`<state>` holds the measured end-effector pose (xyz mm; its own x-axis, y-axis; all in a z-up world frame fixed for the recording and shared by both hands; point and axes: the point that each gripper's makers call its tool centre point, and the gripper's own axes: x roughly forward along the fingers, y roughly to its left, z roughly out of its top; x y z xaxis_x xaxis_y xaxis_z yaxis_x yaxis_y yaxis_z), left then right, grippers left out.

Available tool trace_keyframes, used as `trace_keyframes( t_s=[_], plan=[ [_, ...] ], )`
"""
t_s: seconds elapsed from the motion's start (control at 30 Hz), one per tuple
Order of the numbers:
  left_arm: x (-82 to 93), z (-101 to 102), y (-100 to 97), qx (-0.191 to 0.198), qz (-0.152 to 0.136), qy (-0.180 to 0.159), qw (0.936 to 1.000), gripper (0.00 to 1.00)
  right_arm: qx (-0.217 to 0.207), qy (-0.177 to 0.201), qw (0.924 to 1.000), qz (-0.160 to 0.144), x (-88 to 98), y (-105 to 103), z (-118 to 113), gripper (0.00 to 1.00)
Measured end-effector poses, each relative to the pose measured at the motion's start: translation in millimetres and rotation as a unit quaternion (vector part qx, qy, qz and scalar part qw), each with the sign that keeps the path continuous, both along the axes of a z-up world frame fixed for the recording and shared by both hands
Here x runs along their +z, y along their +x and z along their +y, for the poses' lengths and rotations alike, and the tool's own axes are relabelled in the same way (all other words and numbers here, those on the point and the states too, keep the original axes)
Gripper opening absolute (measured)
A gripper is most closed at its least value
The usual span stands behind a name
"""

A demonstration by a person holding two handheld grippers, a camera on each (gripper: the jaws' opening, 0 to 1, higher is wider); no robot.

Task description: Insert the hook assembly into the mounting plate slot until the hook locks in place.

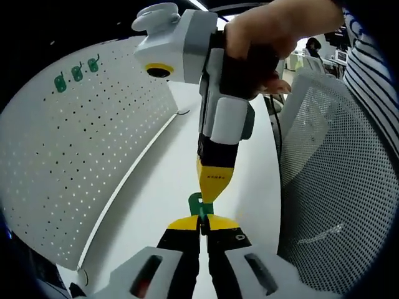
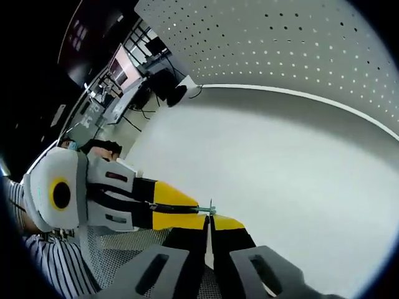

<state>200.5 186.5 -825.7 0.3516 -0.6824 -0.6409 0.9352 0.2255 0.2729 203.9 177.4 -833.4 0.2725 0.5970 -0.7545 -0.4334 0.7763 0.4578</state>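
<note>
white tabletop (image 1: 168, 187) is stretching through the left gripper view, with a white pegboard (image 1: 81, 162) standing along its left edge and a mesh chair back (image 1: 336, 187) rising on the right. three green hooks (image 1: 76, 73) are sitting in a row near the pegboard's top corner. the left gripper (image 1: 201, 225) is rising from the bottom, its yellow-tipped jaws pressed narrow on the lower end of a small green hook piece (image 1: 197, 204). the right gripper (image 1: 214, 194) is reaching down from above, held by a hand (image 1: 265, 34), and its yellow tips are closing on the top of the same piece, so both grippers are meeting at it just above the table. a striped sleeve (image 1: 374, 75) is showing at the far right.

in the right gripper view the tabletop (image 2: 268, 162) is spreading wide, and the pegboard (image 2: 280, 43) is curving across the top. desks and monitors (image 2: 118, 81) are lying in the dim background at upper left. the right gripper (image 2: 209, 219) is coming up from the bottom with jaws nearly together, pinching a thin green edge of the hook piece (image 2: 206, 210). the left gripper (image 2: 201, 209) is entering from the left, lying sideways, its yellow tips clamped on the same piece. a striped sleeve (image 2: 47, 261) is sitting at the lower left beside the mesh chair (image 2: 118, 246).
</note>
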Motion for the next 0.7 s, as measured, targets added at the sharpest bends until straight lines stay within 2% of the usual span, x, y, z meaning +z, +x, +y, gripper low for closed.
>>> trace_keyframes(
  t_s=[0.2,0.33,0.43,0.7],
  plan=[
    [4.8,1,2.2,0.006,0.003,0.003,1.0,0.02,-0.003,0.006,1.0,-0.004,3.3,2,0,0.0],
    [7.6,2,6.5,0.027,0.018,0.001,0.9995,0.01,-0.014,0.013,0.9998,-0.011,7.0,6,1,0.0],
    [8.3,2,9.7,0.049,0.036,-0.004,0.9981,0.01,-0.018,0.008,0.9993,-0.03,11.0,9,0,0.0],
    [7.1,5,12.6,0.07,0.039,0.01,0.9967,0.01,-0.018,-0.008,0.9964,-0.082,23.6,17,-6,0.0]
  ],
)
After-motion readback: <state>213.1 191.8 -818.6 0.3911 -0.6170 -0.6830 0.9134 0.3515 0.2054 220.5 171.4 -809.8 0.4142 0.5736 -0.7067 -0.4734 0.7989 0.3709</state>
